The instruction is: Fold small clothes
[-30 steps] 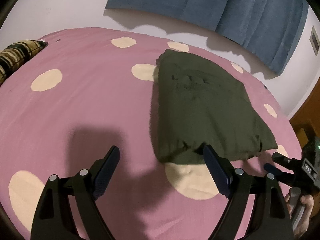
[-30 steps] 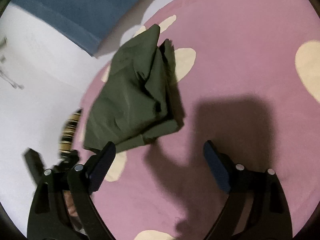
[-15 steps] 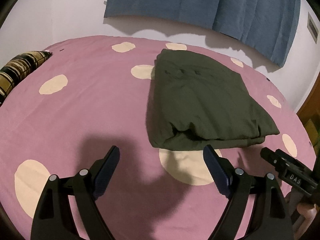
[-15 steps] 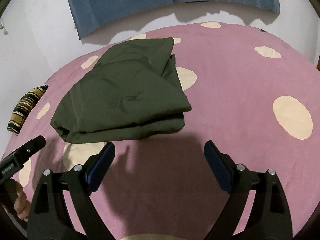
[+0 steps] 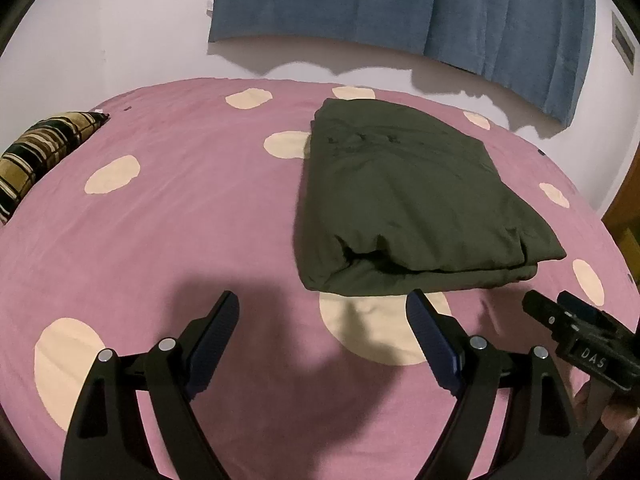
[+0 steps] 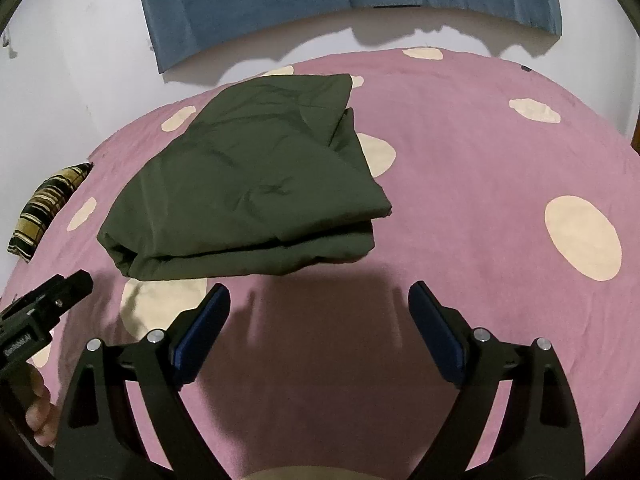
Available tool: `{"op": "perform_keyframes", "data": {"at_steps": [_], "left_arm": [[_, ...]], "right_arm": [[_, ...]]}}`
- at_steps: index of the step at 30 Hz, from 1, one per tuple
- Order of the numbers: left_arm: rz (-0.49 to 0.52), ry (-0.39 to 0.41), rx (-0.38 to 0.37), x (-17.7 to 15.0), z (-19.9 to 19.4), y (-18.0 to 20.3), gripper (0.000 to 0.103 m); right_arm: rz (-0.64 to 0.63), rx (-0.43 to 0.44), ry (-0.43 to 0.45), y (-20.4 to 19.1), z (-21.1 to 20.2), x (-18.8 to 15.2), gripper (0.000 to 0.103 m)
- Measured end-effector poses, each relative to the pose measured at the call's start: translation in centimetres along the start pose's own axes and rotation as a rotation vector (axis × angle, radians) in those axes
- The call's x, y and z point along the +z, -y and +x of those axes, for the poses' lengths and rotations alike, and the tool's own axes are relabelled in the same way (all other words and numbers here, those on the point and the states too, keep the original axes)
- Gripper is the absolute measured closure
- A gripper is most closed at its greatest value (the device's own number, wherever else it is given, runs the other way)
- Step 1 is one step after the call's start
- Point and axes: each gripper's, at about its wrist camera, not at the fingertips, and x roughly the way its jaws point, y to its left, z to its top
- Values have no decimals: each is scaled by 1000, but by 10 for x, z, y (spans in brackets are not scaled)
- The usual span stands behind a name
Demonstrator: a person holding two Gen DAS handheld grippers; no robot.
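A dark olive garment (image 5: 404, 196) lies folded into a thick rectangle on the pink bedsheet with cream dots (image 5: 168, 216). In the right wrist view the same garment (image 6: 256, 184) sits left of centre, its layered fold edge facing me. My left gripper (image 5: 322, 308) is open over bare sheet just short of the garment's near edge, holding nothing. My right gripper (image 6: 318, 300) is open too, empty, hovering before the garment's near edge. Each gripper shows at the edge of the other's view: the right gripper (image 5: 576, 332) and the left gripper (image 6: 44, 312).
A striped yellow-and-black pillow (image 5: 44, 148) lies at the bed's left edge. A blue curtain (image 5: 400, 4) hangs on the white wall behind the bed. A wooden piece (image 5: 624, 216) stands at the far right. A hand (image 6: 38, 408) grips the left tool's handle.
Both grippers drew back from the garment and stayed open. The right wrist view rolled level and now faces the garment squarely. The garment lies where it was.
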Motion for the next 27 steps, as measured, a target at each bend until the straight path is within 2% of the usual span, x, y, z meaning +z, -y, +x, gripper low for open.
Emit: {"op": "perform_keyframes", "data": {"at_steps": [27], "left_arm": [[41, 52, 26, 3, -11, 7, 19]], "right_arm": [[-3, -1, -26, 0, 5, -3, 12]]}}
